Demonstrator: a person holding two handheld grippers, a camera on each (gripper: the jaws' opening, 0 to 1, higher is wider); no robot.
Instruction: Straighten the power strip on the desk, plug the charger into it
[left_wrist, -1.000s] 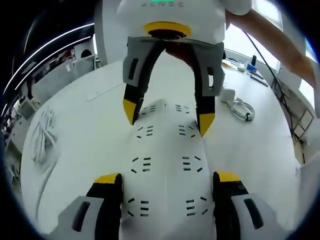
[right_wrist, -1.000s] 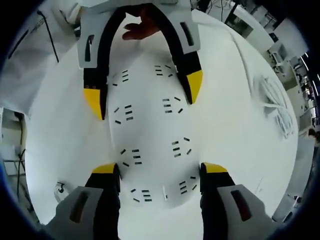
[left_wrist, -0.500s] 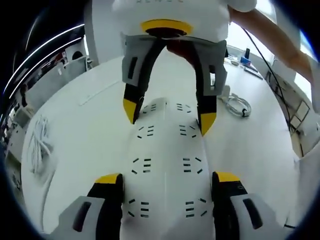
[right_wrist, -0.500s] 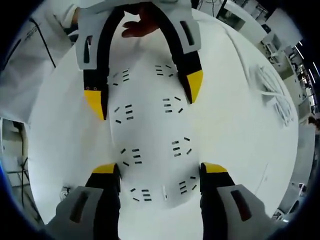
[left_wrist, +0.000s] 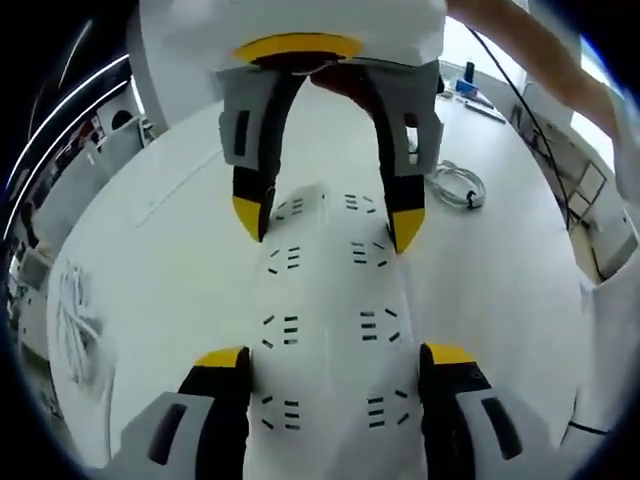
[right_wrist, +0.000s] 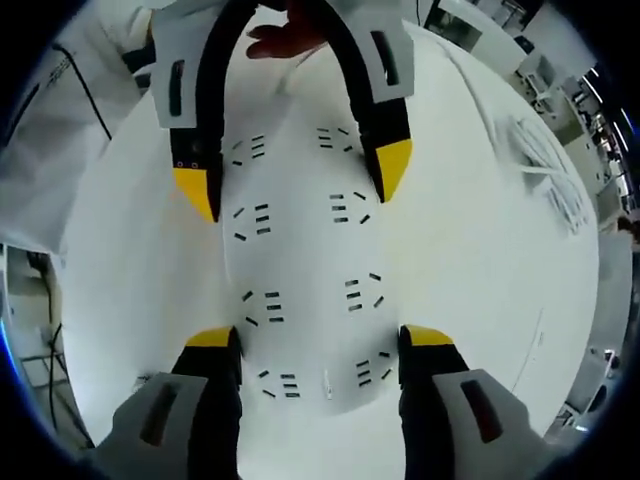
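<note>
In the left gripper view, a bundle of white cables (left_wrist: 75, 325) lies at the far left of the white desk (left_wrist: 170, 260). The left gripper (left_wrist: 335, 360) has its yellow-tipped jaws spread wide, one along each long side of the white strip (left_wrist: 325, 330), which lies flat on the desk and runs straight away from the camera. The tips sit at the strip's edges; the pictures do not settle whether they press on it, so the grasp cannot be told. At the strip's far end the right gripper (left_wrist: 325, 215) comes in from the top, its jaws also set to either side of the strip. Right of it, near the desk's far edge, lies the white charger (left_wrist: 440, 165) with its coiled cable (left_wrist: 460, 185), well apart from the strip. A person's arm (left_wrist: 530, 50) crosses the upper right.

In the right gripper view, a white sleeve (right_wrist: 70, 130) fills the left edge. The right gripper (right_wrist: 320, 345) straddles the near end of the strip (right_wrist: 305, 270), jaws wide at its sides, contact again unclear. The left gripper (right_wrist: 295, 185) reaches in from the top and brackets the far end, with a hand (right_wrist: 285, 35) behind it. The cable bundle (right_wrist: 550, 170) lies at the far right of the desk (right_wrist: 480, 270).
</note>
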